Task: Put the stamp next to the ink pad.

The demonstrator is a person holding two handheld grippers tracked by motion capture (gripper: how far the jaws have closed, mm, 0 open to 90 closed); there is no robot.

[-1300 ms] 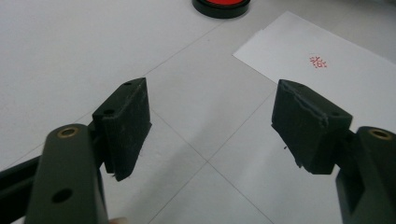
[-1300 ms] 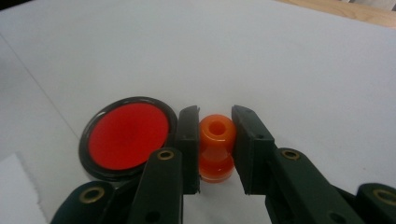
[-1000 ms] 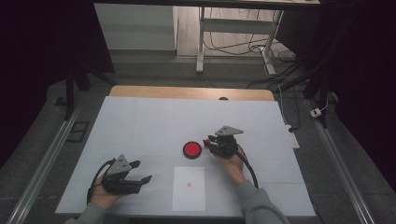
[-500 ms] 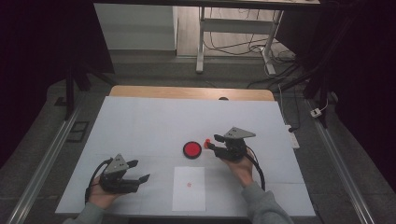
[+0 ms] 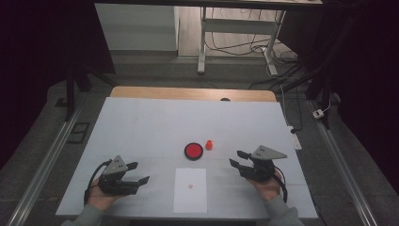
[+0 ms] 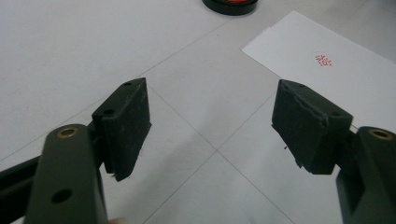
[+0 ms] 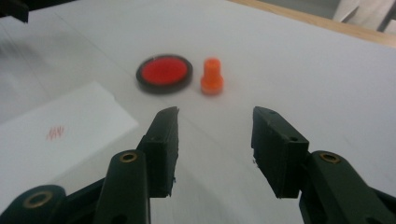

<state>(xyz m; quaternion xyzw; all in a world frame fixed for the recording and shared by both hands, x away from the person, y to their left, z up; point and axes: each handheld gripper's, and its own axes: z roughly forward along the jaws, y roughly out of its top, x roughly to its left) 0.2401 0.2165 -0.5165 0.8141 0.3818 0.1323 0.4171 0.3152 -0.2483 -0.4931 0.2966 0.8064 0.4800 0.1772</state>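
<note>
A small orange stamp [image 5: 209, 144] [image 7: 212, 77] stands upright on the white table, just right of a round red ink pad in a black case [image 5: 193, 150] [image 7: 164, 73]. Nearer the front lies a white sheet of paper [image 5: 190, 189] [image 6: 322, 77] [image 7: 56, 140] with a small red stamp mark in its middle. My right gripper [image 5: 236, 159] [image 7: 215, 149] is open and empty, low over the table to the right of the stamp. My left gripper [image 5: 137, 172] [image 6: 212, 123] is open and empty at the front left, its jaws toward the paper.
The white tabletop [image 5: 155, 127] ends in a wooden strip [image 5: 188, 93] at the far edge. Metal rails [image 5: 42, 165] run along both sides. A table frame and cables [image 5: 235, 42] stand on the floor beyond.
My right gripper has let go of the orange stamp beside the ink pad and drawn back to the right and toward the person, now open. The left gripper has hardly moved.
</note>
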